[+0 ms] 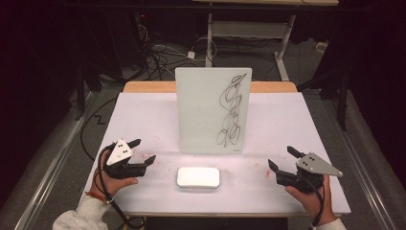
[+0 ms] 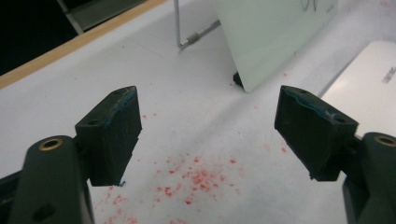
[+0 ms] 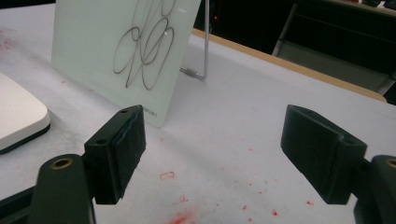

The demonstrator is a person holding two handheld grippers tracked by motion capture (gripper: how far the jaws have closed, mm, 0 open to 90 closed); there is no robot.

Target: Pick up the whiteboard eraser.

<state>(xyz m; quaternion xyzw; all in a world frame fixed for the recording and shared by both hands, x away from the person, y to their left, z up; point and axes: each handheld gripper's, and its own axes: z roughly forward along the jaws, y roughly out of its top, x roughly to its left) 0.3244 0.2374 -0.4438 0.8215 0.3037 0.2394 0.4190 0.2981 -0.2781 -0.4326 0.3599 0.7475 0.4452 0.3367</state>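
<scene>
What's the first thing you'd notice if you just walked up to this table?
Probably the white board standing upright in the middle of the table, with loopy black scribbles down its right side. Just in front of it lies a flat white eraser. On either side a hand holds a black gripper, the left gripper and the right gripper, both open, over little red specks on the white tabletop.

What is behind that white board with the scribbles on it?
A thin metal stand props the white board from behind, with more table and its wooden edge beyond. The board's back face and whatever lies directly behind it are hidden.
</scene>
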